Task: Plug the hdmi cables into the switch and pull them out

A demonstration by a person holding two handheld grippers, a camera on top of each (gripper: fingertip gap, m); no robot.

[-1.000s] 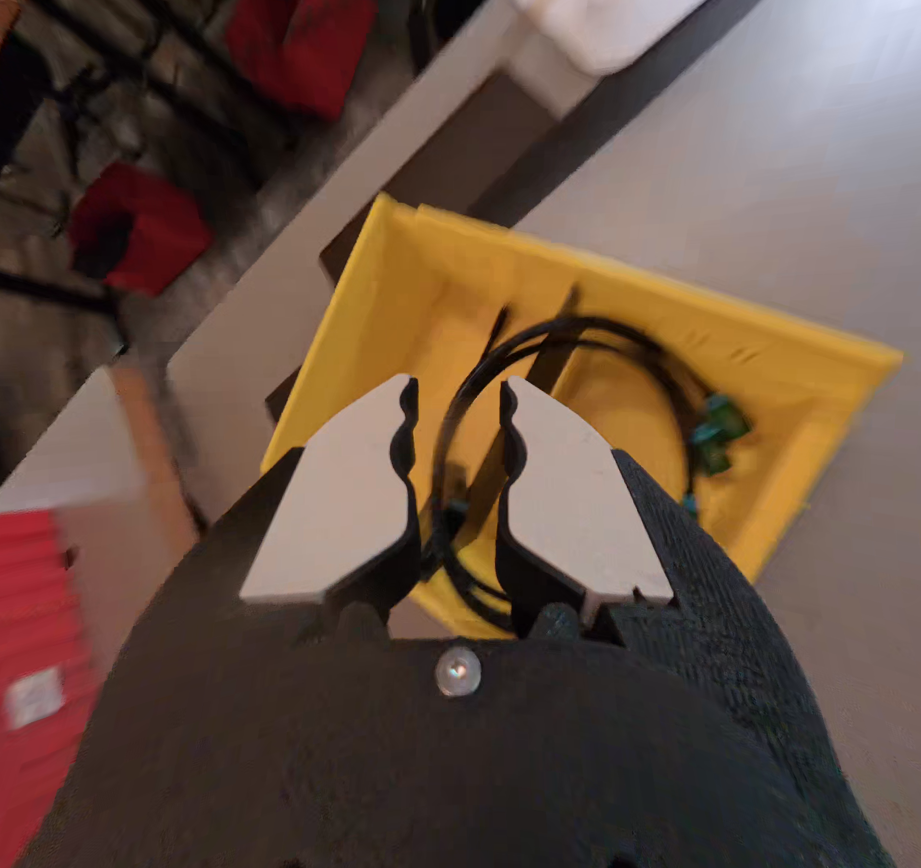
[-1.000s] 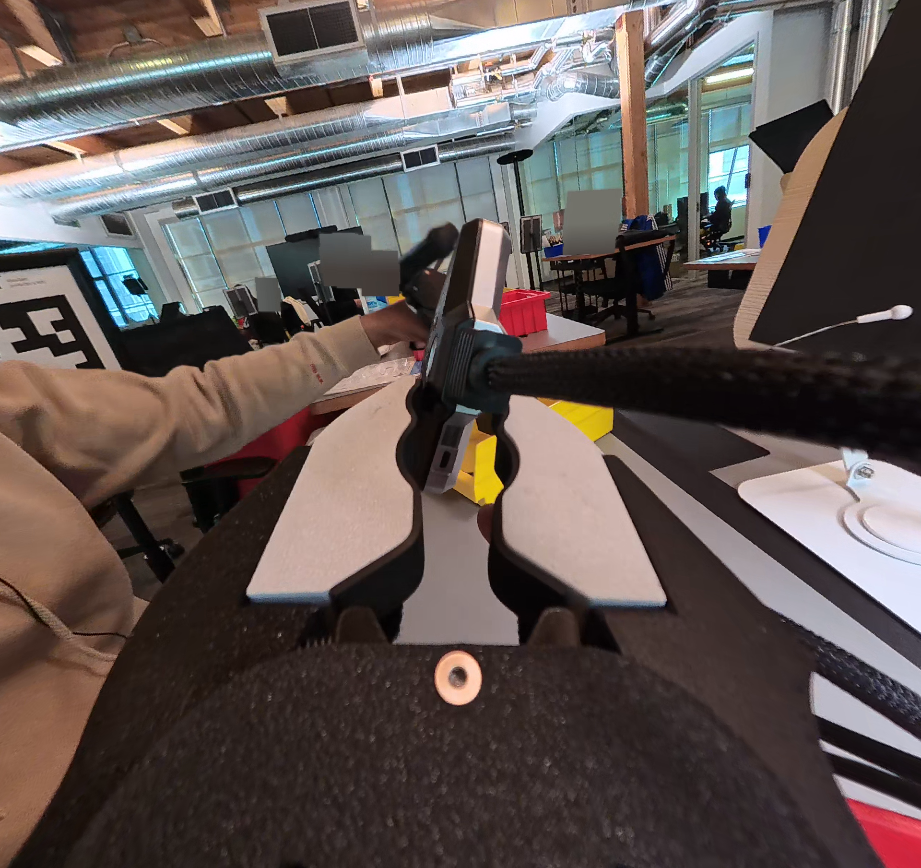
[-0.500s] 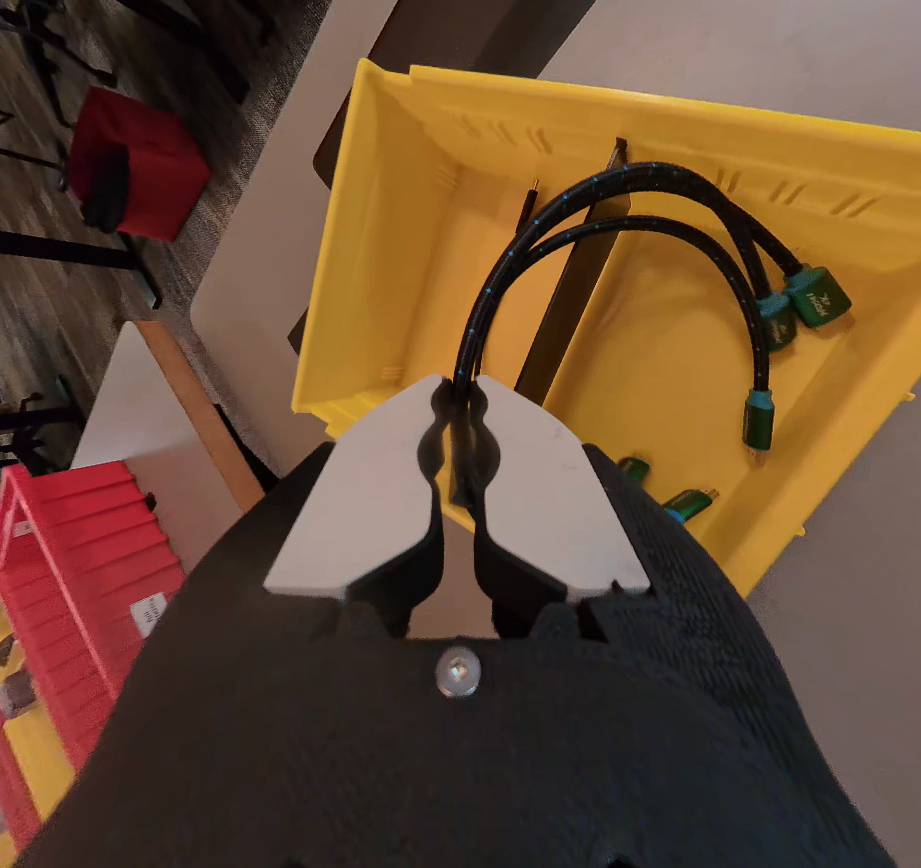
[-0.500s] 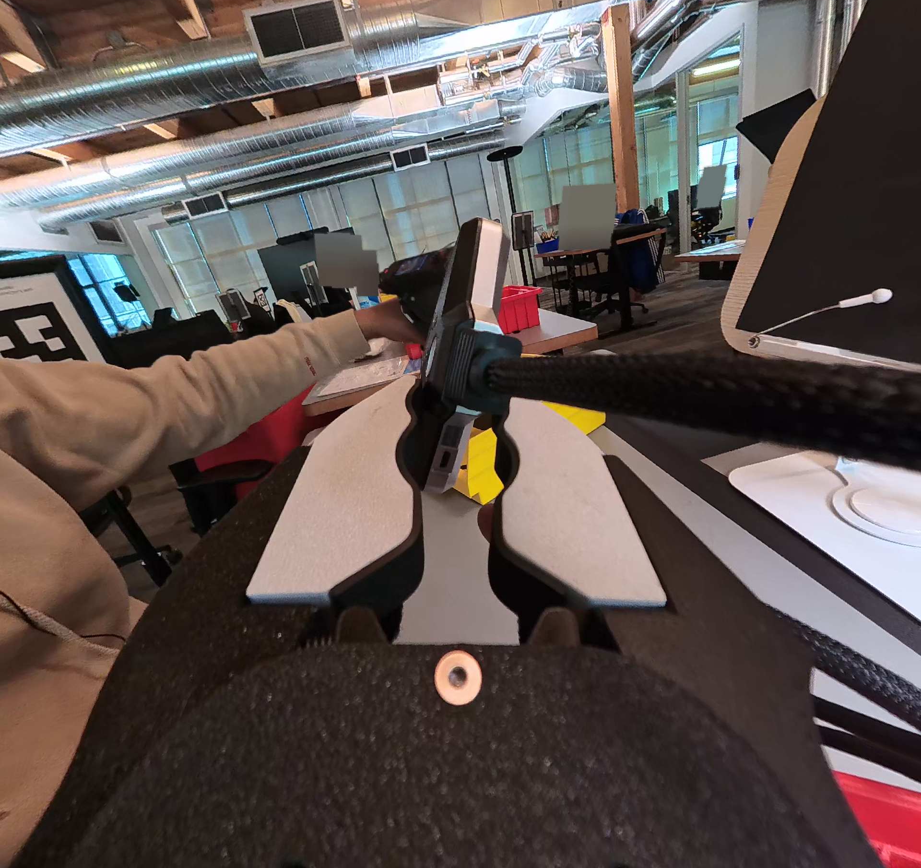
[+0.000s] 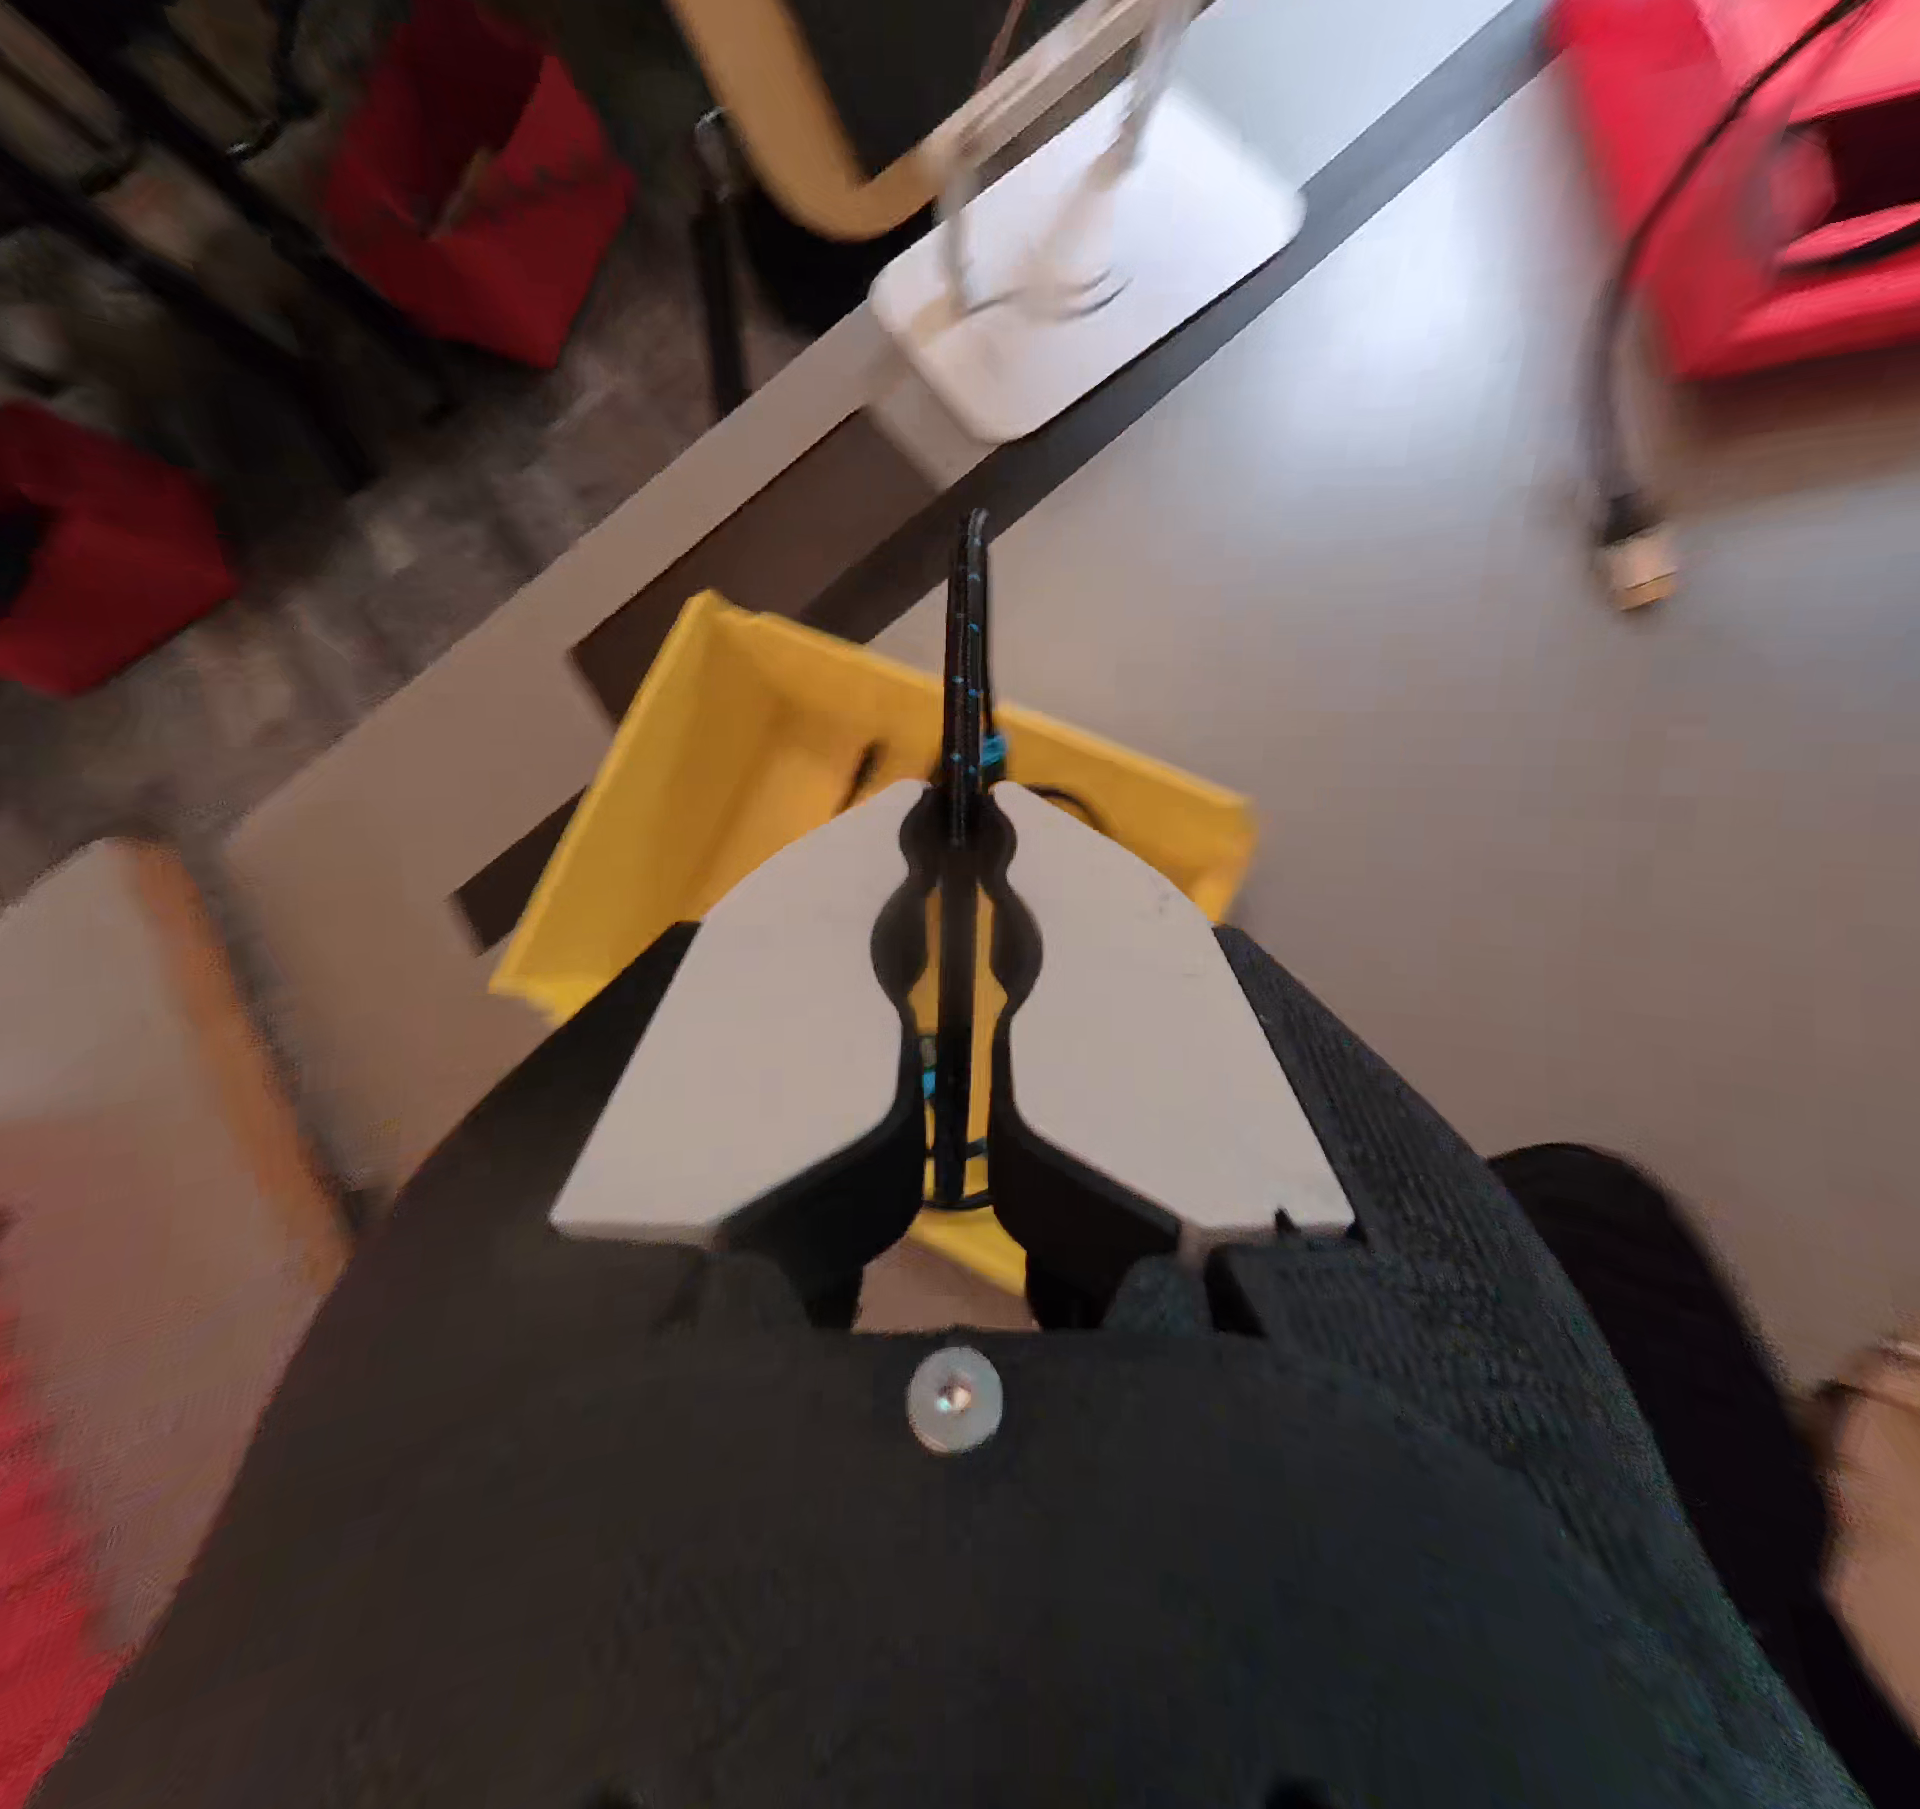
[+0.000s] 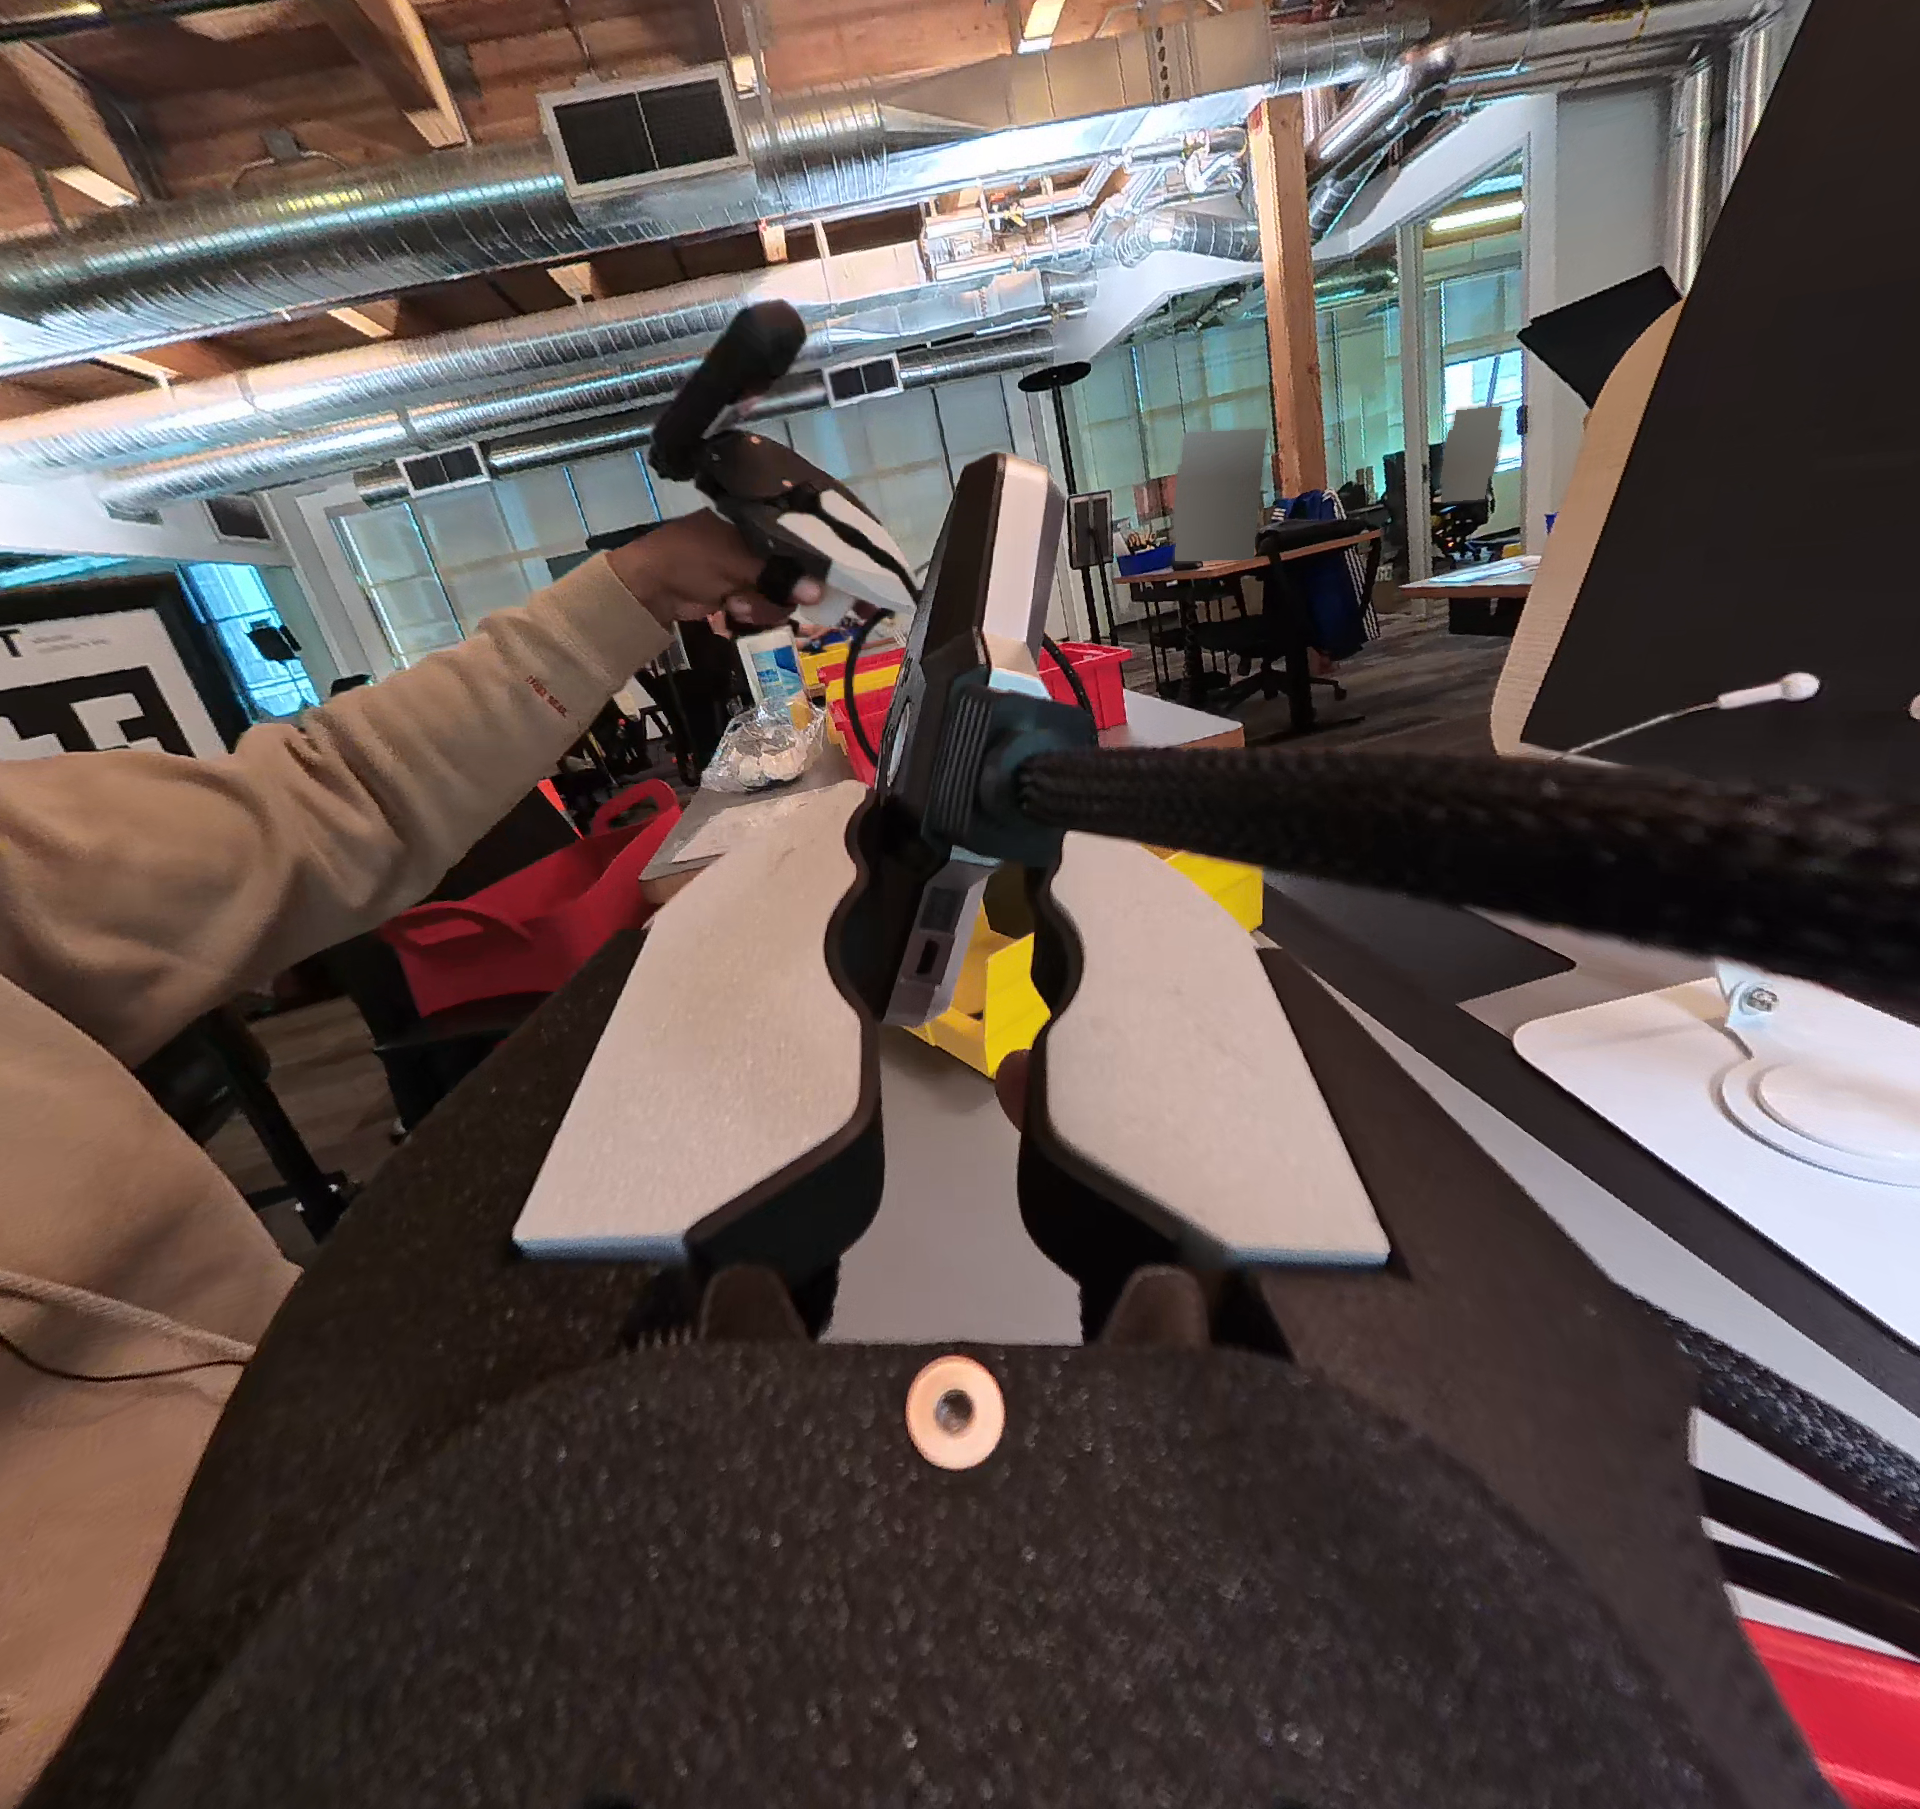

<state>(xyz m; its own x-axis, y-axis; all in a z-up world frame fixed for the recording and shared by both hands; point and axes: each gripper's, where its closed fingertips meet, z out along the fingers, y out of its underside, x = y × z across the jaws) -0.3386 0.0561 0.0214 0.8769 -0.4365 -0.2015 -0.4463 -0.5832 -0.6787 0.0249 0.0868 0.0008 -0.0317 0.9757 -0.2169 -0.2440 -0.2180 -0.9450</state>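
My left gripper [image 5: 961, 809] is shut on a black braided HDMI cable [image 5: 966, 616] with blue flecks. It holds the cable's folded loop above the yellow bin [image 5: 727, 751]. The cable's plugs are hidden under the fingers. My right gripper [image 6: 956, 824] is shut on the HDMI switch [image 6: 987, 596], a black and silver box held upright above the table. A thick braided cable [image 6: 1455, 824] with a teal plug [image 6: 1023, 772] is seated in the switch's side and runs off to the right. The left gripper [image 6: 831, 554] shows raised in a hand behind the switch.
A red bin [image 5: 1766, 97] stands at the far right with a loose cable plug [image 5: 1631, 554] lying on the grey table in front of it. A white stand base [image 5: 1091, 305] sits at the table's back edge. A beige sleeve [image 6: 260, 855] reaches across the left.
My left gripper shut on the braided cable in the yellow bin and lifted it up and away from the bin. My right gripper kept holding the switch nearly still.
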